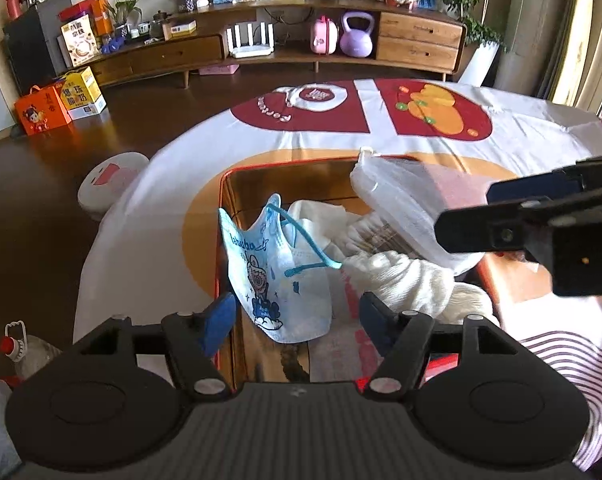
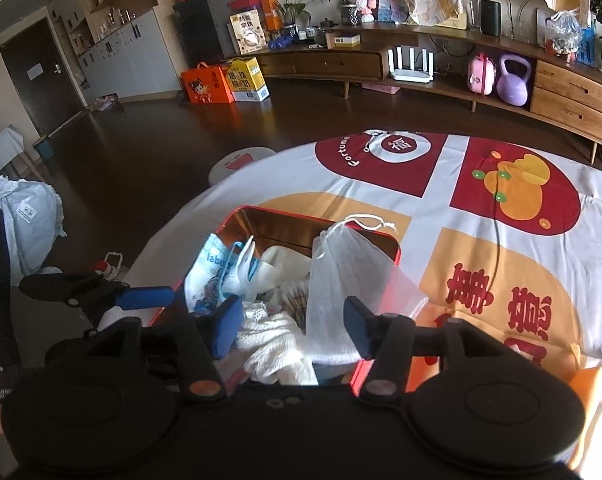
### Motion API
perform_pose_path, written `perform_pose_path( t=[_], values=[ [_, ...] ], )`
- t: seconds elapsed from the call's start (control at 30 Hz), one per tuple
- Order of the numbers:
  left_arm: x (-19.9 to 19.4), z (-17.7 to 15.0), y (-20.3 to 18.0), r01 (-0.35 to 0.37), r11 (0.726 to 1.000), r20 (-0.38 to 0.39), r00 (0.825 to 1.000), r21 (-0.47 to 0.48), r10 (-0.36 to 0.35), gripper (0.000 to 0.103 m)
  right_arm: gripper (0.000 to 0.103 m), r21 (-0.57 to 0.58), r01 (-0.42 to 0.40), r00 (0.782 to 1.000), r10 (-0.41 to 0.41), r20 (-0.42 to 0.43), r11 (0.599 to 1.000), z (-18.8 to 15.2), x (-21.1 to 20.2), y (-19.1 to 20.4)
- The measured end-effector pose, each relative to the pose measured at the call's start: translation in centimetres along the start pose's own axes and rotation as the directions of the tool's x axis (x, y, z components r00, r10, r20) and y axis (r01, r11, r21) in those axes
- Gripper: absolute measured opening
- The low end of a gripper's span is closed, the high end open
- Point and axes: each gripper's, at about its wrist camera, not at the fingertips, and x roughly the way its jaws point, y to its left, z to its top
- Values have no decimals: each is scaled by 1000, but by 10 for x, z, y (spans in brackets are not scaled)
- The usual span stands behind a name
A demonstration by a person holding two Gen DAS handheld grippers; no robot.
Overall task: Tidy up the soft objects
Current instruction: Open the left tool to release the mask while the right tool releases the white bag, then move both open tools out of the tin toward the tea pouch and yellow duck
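A red tin point(image 1: 225, 184) point(image 2: 277, 211) with a shiny gold inside stands on the table. In it lie a blue-and-white printed face mask point(image 1: 277, 280) point(image 2: 207, 276), a white knit glove point(image 1: 405, 276) point(image 2: 269, 340), a white mesh drawstring bag point(image 1: 401, 196) point(image 2: 349, 272) and more white cloth. My left gripper point(image 1: 297, 320) hangs open above the tin's near-left corner; the mask shows between its blue pads point(image 2: 145, 297), untouched. My right gripper point(image 2: 293, 324) point(image 1: 497, 212) is open too, over the glove and the mesh bag, gripping nothing.
A white tablecloth point(image 1: 149, 208) with red and orange prints covers the table. A round white stool point(image 1: 109, 180) stands by its left edge, a red-capped bottle point(image 1: 17, 344) on the floor. A striped cloth point(image 1: 573, 368) lies near right. A wooden sideboard point(image 1: 419, 40) lines the far wall.
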Motion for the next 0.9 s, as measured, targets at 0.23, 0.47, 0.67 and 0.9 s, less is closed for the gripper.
perform_pose_path(
  t=[0.23, 0.47, 0.67, 0.9],
  values=[
    [-29, -2, -4, 43, 999, 48, 998, -14, -42, 74, 69, -9, -17, 999, 17, 29, 1000, -9, -31, 2],
    [-56, -4, -15, 66, 998, 101, 993, -15, -65, 75, 80, -4, -39, 996, 39, 75, 999, -15, -63, 3],
    [-73, -6, -26, 73, 997, 138, 988, -20, -69, 82, 91, 3, -51, 995, 51, 91, 999, -24, -85, -2],
    [-88, -9, -42, 53, 997, 185, 982, -48, -44, 82, 102, 48, -28, 993, 22, 120, 998, -35, -107, -20]
  ],
)
